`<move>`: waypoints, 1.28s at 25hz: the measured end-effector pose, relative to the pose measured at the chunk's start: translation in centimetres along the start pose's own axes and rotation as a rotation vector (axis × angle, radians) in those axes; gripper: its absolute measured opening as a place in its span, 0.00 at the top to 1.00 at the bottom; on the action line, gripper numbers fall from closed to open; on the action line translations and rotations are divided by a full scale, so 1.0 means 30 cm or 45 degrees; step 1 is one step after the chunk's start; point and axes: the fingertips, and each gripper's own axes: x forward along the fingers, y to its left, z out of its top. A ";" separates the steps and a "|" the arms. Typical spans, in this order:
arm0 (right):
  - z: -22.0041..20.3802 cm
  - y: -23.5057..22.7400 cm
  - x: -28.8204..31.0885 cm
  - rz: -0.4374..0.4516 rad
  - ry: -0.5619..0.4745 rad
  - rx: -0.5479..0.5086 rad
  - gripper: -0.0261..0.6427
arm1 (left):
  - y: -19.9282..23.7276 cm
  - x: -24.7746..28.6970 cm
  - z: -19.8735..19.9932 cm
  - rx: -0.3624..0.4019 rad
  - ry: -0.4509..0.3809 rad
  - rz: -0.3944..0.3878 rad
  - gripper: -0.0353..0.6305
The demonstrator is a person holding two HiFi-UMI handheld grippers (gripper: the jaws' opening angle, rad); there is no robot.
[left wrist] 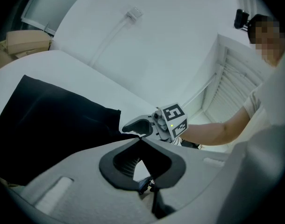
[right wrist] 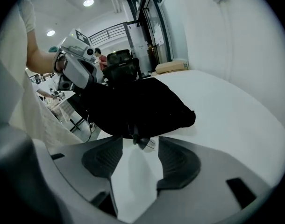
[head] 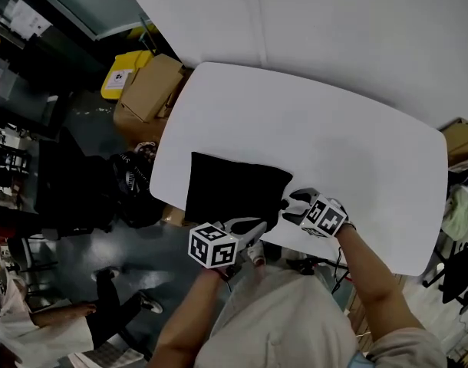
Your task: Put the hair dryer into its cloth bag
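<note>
Lying at the near edge of the worktop [head: 334,129], toward its left corner, the cloth bag [head: 230,186] is a black, matte, roughly square piece of soft fabric. In the right gripper view it is not flat but swollen, with rounded folds on the side that faces the camera. The hair dryer shows in no view, so I judge that it is already inside the bag. The swelling agrees with this, but I cannot confirm it. The left tool [head: 245,227] has its jaws fully together at the near edge of the bag and seems to pinch the thin cloth there, probably to hold the bag in place so that it does not slide on the smooth surface. The right tool [head: 295,205] stands just beside the bag's near right corner with its jaws wide apart and nothing between the pads. A small rounded piece, perhaps a cord stopper [right wrist: 145,143], hangs from the bag just in front of them. I think this tool is placed there to take the stopper or its cord and draw the mouth closed. The worktop is white, plain and smooth, with rounded corners. Beyond its far left corner stand brown cardboard boxes [head: 146,90].
</note>
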 end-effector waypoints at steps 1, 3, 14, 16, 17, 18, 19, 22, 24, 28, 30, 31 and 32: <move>0.003 0.000 0.006 -0.003 0.002 -0.017 0.62 | 0.000 0.000 0.000 -0.003 -0.001 0.003 0.92; 0.011 0.003 0.023 0.002 0.017 -0.059 0.67 | -0.001 0.003 -0.001 -0.007 0.001 0.006 0.92; 0.011 0.006 0.052 -0.015 0.130 -0.322 0.75 | -0.007 0.009 -0.008 -0.002 0.005 0.010 0.92; 0.012 0.005 0.054 -0.013 0.142 -0.327 0.75 | -0.002 0.007 -0.010 -0.002 0.007 0.018 0.92; 0.017 0.006 0.050 -0.011 0.141 -0.318 0.75 | 0.001 0.006 -0.009 -0.004 0.006 0.023 0.92; 0.025 0.008 0.042 -0.011 0.136 -0.306 0.75 | 0.003 0.004 -0.007 -0.006 0.003 0.028 0.92; 0.039 0.010 0.030 -0.010 0.126 -0.292 0.76 | 0.004 0.001 -0.005 -0.006 0.000 0.033 0.92; 0.096 0.019 -0.003 0.013 0.074 -0.232 0.76 | 0.004 -0.010 0.003 -0.005 -0.017 0.037 0.92; 0.126 0.025 -0.009 0.038 0.051 -0.204 0.76 | -0.003 -0.011 0.008 0.000 -0.024 0.027 0.92; 0.180 0.037 -0.007 0.072 0.015 -0.147 0.76 | -0.031 -0.007 0.014 0.020 -0.018 -0.008 0.92; 0.202 0.035 0.002 0.075 0.001 -0.122 0.76 | -0.040 -0.007 0.019 0.025 -0.023 -0.016 0.92; 0.209 0.036 0.008 0.076 -0.002 -0.108 0.76 | -0.043 -0.007 0.022 0.025 -0.026 -0.018 0.92; 0.213 0.040 0.014 0.078 -0.005 -0.090 0.76 | -0.045 -0.007 0.025 0.025 -0.030 -0.019 0.92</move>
